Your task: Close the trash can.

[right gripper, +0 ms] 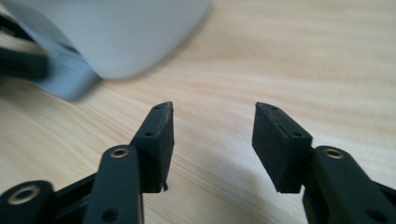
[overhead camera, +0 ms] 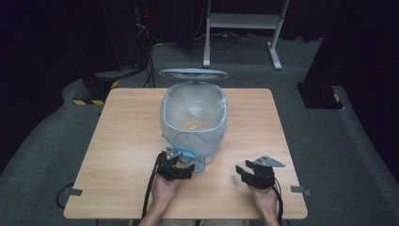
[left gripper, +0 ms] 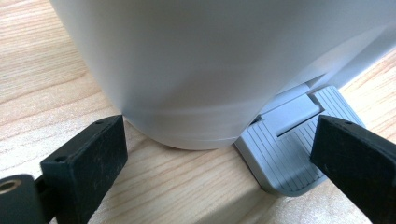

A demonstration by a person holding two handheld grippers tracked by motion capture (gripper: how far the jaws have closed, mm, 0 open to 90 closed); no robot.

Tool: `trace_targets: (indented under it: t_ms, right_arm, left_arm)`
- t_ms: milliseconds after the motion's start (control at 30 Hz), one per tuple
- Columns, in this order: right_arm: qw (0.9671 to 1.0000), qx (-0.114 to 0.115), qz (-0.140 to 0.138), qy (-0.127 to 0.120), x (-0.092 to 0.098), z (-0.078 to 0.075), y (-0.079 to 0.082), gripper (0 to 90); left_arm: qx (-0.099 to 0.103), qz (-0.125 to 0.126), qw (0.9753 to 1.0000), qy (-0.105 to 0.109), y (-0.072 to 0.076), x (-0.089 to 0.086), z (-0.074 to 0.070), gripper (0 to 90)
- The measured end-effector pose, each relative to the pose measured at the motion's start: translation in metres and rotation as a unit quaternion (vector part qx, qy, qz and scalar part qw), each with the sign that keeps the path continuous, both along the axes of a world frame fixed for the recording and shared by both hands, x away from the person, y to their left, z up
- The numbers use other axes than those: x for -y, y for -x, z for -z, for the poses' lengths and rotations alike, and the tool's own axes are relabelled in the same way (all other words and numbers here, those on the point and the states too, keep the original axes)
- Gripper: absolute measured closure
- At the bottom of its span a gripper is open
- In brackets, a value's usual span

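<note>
Two black claws are seen, the left claw [overhead camera: 181,173] and the right claw [overhead camera: 241,172]. A grey three-cornered plate is carried on top of each. A black cable is trailed behind each claw. Flat black pads [right gripper: 161,140] are fixed to the jaws, and brass-ringed screw holes are set behind them.

The bin [overhead camera: 193,122] stands on the table [overhead camera: 127,141], near the middle of its width. Its lid [overhead camera: 193,74] stands open behind the bin's far rim. A bag [overhead camera: 175,123] lines the bin, folded out over its rim. The pedal [overhead camera: 197,165] juts from the bin's near base. The left gripper [overhead camera: 181,171] lies just before the bin, at the pedal. The right gripper [overhead camera: 245,173] rests before the bin and to its right, apart from it.
</note>
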State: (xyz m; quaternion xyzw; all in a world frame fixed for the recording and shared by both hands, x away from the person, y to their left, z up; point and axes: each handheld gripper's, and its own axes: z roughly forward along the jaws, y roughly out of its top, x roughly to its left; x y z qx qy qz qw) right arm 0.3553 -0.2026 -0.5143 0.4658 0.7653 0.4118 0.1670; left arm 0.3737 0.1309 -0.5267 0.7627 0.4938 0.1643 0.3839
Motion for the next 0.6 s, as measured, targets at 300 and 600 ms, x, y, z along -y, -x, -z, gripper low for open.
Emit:
trace_targets:
  t_ms: [300,600]
  right_arm:
    - [0.9987,-0.017,0.013,0.047,-0.007,0.009,-0.006,41.5]
    - [0.9963,-0.006,0.011,0.086,-0.017,0.009,-0.009,36.8]
  left_arm:
    - [-0.005,-0.001,0.9999,0.013,-0.001,-0.001,0.0,4.2]
    - [-0.004,-0.011,0.9996,0.027,0.002,-0.001,-0.001,5.5]
